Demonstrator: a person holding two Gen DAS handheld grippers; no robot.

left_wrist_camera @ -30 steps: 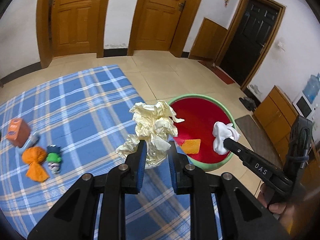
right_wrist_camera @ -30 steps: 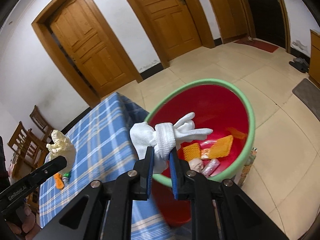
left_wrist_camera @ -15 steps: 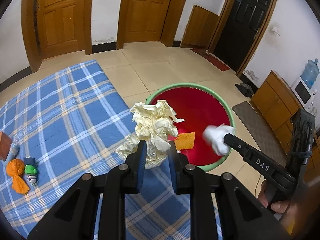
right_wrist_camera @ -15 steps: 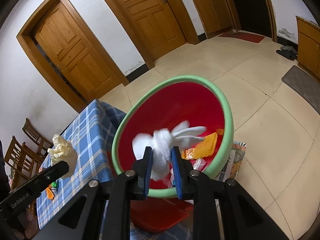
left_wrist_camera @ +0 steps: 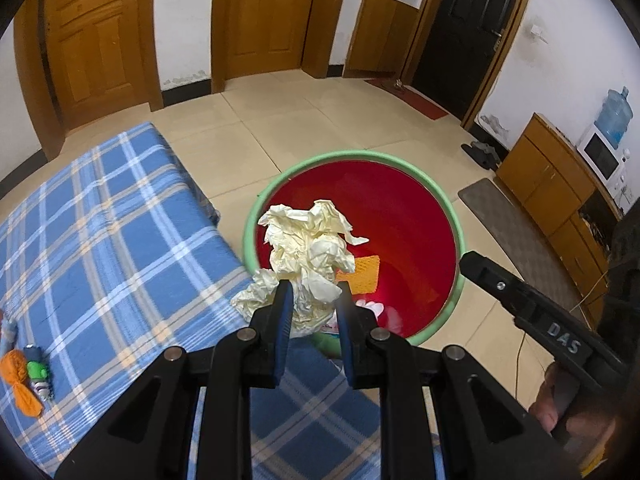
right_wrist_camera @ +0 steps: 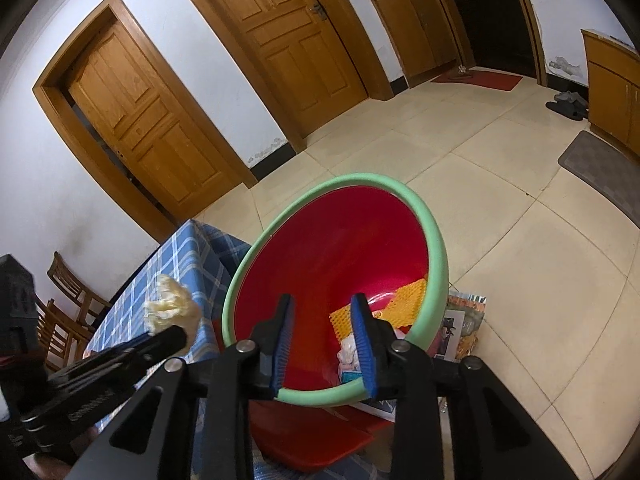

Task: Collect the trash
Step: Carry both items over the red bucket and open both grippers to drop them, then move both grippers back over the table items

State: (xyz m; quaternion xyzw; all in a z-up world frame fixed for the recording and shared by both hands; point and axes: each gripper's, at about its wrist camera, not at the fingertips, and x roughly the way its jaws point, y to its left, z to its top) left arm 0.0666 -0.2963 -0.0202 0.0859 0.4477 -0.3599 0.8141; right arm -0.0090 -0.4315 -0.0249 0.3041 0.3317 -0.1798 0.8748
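With the right claw (right_wrist_camera: 322, 340) spread empty over the red bin (left_wrist_camera: 440, 200), the left claw (left_wrist_camera: 312, 312), clamped on crumpled paper (left_wrist_camera: 308, 248), must advance toward 1 o'clock and release.

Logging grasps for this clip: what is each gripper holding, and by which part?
Left gripper pinches the crumpled yellowish paper by its lower end. Right gripper is open and empty over the red bin.

Both tools, left tool (left_wrist_camera: 311, 304) and right tool (right_wrist_camera: 323, 334), are black, silver-riveted, with blue ribbed pads (right_wrist_camera: 365, 344).
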